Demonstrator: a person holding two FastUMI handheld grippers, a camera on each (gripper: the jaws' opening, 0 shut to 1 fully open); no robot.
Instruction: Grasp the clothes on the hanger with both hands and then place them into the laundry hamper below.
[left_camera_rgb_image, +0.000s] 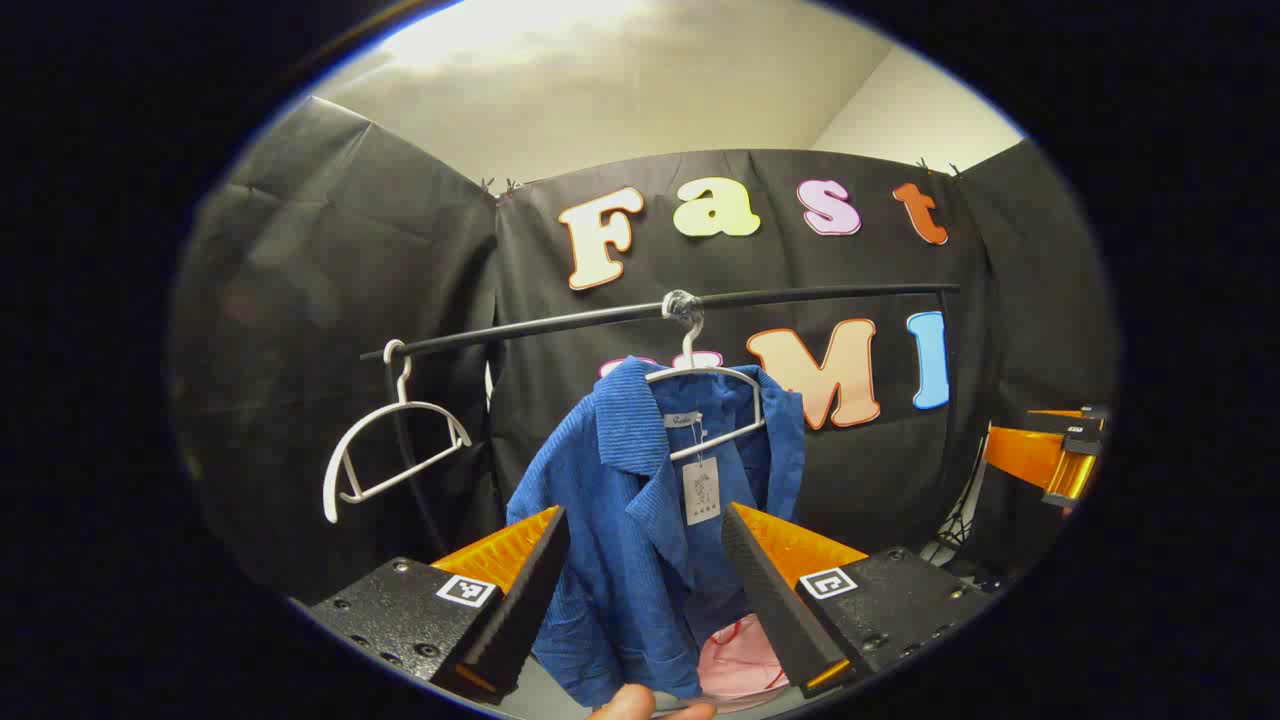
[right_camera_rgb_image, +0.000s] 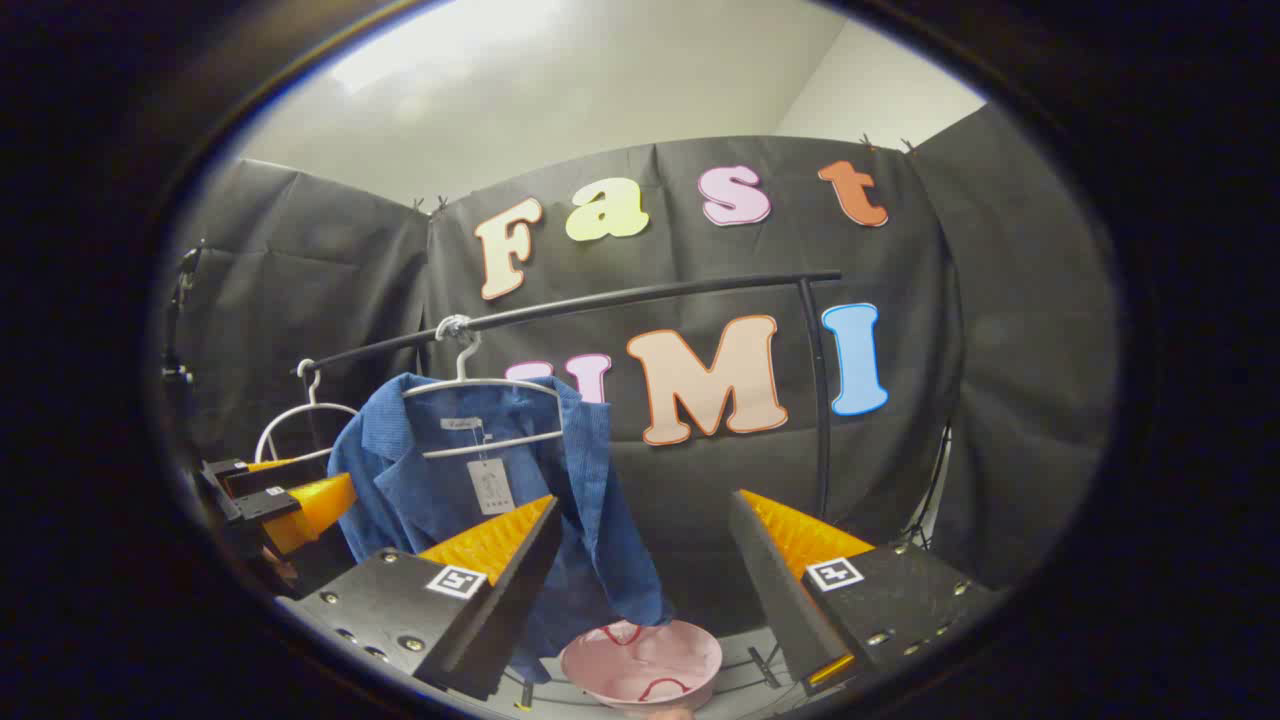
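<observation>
A blue corduroy shirt (left_camera_rgb_image: 640, 520) hangs on a white hanger (left_camera_rgb_image: 715, 375) from a black rail (left_camera_rgb_image: 600, 318), a paper tag at its collar. My left gripper (left_camera_rgb_image: 645, 515) is open, its two fingers framing the shirt's front a short way before it, not touching. The pink laundry hamper (left_camera_rgb_image: 740, 665) sits under the hem. In the right gripper view the shirt (right_camera_rgb_image: 440, 490) hangs left of centre, and my right gripper (right_camera_rgb_image: 645, 505) is open with nothing between its fingers, off to the shirt's right. The hamper (right_camera_rgb_image: 640, 665) lies low between them.
An empty white hanger (left_camera_rgb_image: 390, 450) hangs at the rail's left end. The rail's upright post (right_camera_rgb_image: 822, 400) stands to the right. The right gripper (left_camera_rgb_image: 1060, 450) shows far right in the left gripper view; the left gripper (right_camera_rgb_image: 290, 500) shows at the left of the right gripper view.
</observation>
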